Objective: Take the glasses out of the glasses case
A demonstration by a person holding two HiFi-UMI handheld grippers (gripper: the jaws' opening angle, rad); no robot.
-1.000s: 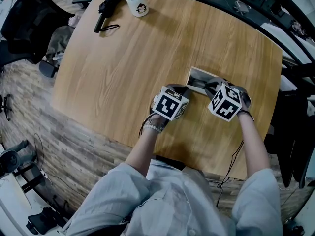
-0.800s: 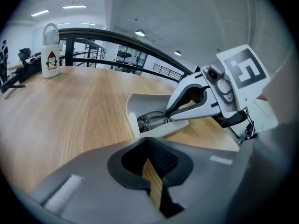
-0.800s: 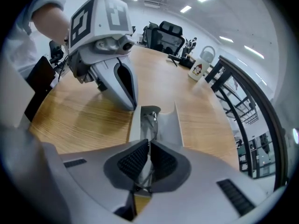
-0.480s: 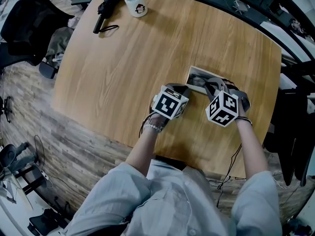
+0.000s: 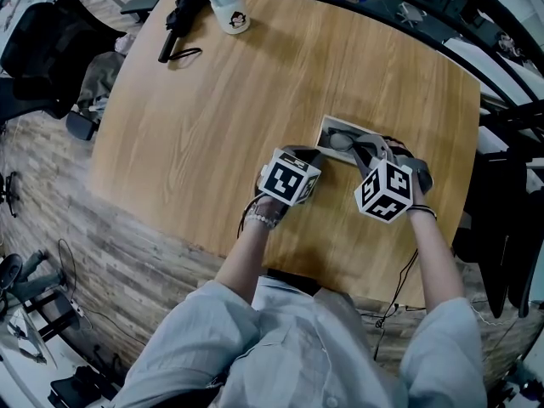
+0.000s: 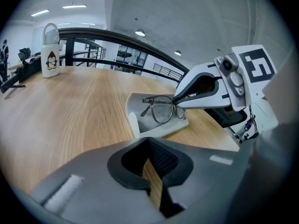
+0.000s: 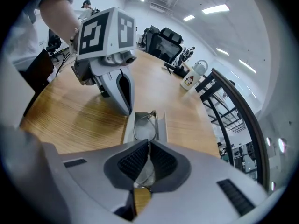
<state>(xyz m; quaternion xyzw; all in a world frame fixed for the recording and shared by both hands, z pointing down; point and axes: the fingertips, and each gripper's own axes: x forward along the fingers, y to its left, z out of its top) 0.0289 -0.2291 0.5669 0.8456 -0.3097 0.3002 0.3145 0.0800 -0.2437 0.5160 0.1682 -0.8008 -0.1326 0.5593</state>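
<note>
An open white glasses case (image 5: 326,131) lies on the wooden table, seen too in the left gripper view (image 6: 134,123) and the right gripper view (image 7: 162,125). Thin-rimmed glasses (image 6: 161,109) stand tilted up in it, one lens reaching back between my right pads (image 7: 145,125). My right gripper (image 7: 148,148) is shut on the glasses after its jaws have just been closing; its tips (image 6: 178,102) pinch the frame near one lens. My left gripper (image 6: 156,183) is shut with nothing in it, its tips (image 7: 125,109) on the table by the case's near end.
A white penguin mug (image 5: 226,8) and a black strapped object (image 5: 178,15) sit at the table's far left corner. A dark railing (image 6: 117,38) runs behind the table. Bags (image 5: 42,41) lie on the floor to the left.
The right gripper has tilted and shifted slightly over the case. The left gripper has stayed put.
</note>
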